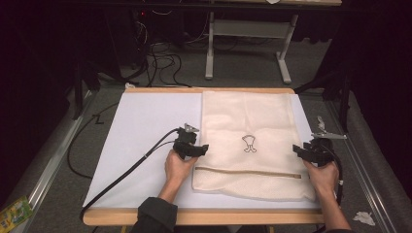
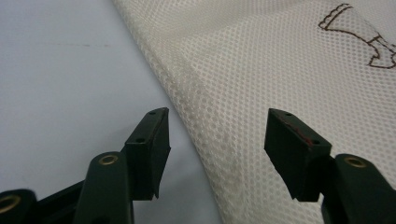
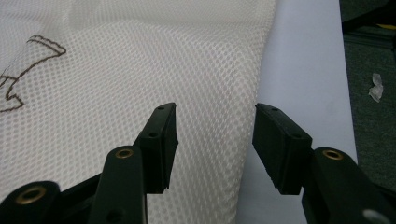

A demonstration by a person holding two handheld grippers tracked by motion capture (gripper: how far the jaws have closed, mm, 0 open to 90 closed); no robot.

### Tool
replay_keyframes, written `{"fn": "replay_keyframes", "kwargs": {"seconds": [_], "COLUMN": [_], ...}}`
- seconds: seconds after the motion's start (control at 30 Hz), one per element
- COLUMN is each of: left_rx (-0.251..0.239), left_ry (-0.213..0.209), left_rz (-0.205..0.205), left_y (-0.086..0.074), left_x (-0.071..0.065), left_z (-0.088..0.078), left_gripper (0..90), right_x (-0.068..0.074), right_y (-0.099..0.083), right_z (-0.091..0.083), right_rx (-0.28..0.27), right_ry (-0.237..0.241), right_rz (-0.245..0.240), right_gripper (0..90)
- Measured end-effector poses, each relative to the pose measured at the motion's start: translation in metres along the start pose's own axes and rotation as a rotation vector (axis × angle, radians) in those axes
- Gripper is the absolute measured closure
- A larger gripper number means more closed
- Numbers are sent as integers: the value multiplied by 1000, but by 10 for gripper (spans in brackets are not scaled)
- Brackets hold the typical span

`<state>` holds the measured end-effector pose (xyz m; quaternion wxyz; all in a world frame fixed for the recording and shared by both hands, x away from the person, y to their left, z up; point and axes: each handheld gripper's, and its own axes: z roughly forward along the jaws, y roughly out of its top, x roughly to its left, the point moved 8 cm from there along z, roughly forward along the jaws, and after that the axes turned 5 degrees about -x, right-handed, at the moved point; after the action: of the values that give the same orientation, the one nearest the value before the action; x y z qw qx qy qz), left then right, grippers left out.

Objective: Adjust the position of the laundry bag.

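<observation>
Flanking mesh laundry bag point(image 1: 248, 141) flat on table's white sheet point(image 1: 145, 145) | left gripper point(image 2: 215, 140), right gripper point(image 3: 215, 135) gaping, empty | looks light, floppy | pinch side hems

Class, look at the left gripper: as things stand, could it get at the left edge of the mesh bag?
Probably yes. The left gripper has its fingers open, with the mesh bag's left edge lying between them on the white sheet; nothing blocks the way.
</observation>
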<state>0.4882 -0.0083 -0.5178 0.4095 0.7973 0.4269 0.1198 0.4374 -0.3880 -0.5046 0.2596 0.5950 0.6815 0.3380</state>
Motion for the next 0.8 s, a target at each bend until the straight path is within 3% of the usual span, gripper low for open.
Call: {"fn": "replay_keyframes", "kwargs": {"seconds": [0.03,0.27,0.37,0.43,0.57,0.6,0.63,0.8], "left_rx": [15,36,45,48,63,63,67,70], "left_ry": [18,18,46,47,45,45,34,16], "left_rz": [2,12,52,55,75,75,74,61], "left_y": [-1,-2,-1,-1,0,0,1,3], "left_x": [2,-3,-2,-3,-5,-5,-6,-5], "left_z": [5,16,17,17,18,18,18,16], "left_gripper": [412,432,465,481,673,710,769,854], "right_x": [-3,-7,-7,-6,-2,-2,-1,1], "right_y": [0,-5,-9,-9,-9,-9,-8,-5], "right_z": [4,15,19,21,22,22,21,20], "right_rx": [12,60,91,98,112,112,117,121], "right_ry": [-10,-8,1,1,22,22,23,38], "right_rz": [13,45,43,38,5,5,-20,-38], "right_gripper": [506,518,567,577,733,733,821,864]}}
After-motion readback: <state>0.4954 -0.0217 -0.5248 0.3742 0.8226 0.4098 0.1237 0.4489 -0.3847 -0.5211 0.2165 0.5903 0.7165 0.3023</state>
